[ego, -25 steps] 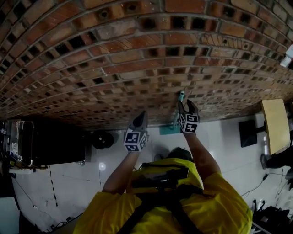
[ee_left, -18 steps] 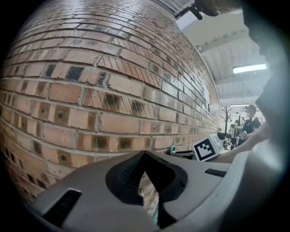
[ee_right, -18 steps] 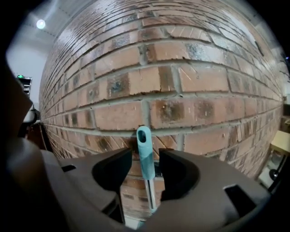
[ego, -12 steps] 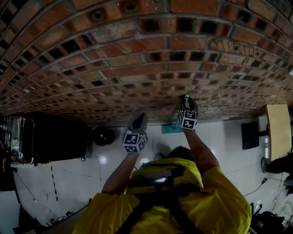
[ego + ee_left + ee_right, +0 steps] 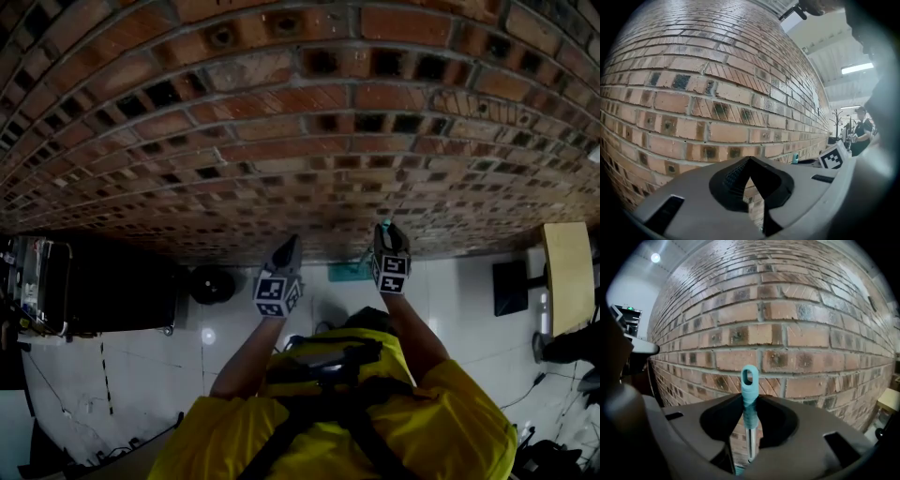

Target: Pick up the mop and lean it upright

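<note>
The mop stands upright against the brick wall. Its teal handle end with a hanging hole pokes up between the jaws of my right gripper, with the metal pole below it. These jaws have just been closing around the handle; a sliver of wall still shows between the pole and one jaw. In the head view the teal tip sits at my right gripper, and the teal mop head lies on the floor at the wall's foot. My left gripper is shut and empty, facing the wall.
A dark cart and a round black object stand at the wall to the left. A wooden table and a black box are at the right. A person stands far off along the wall.
My right gripper has slid lower, so less of the teal handle end sticks out past its fingers. Its jaws look narrower. The left gripper has stayed in place.
</note>
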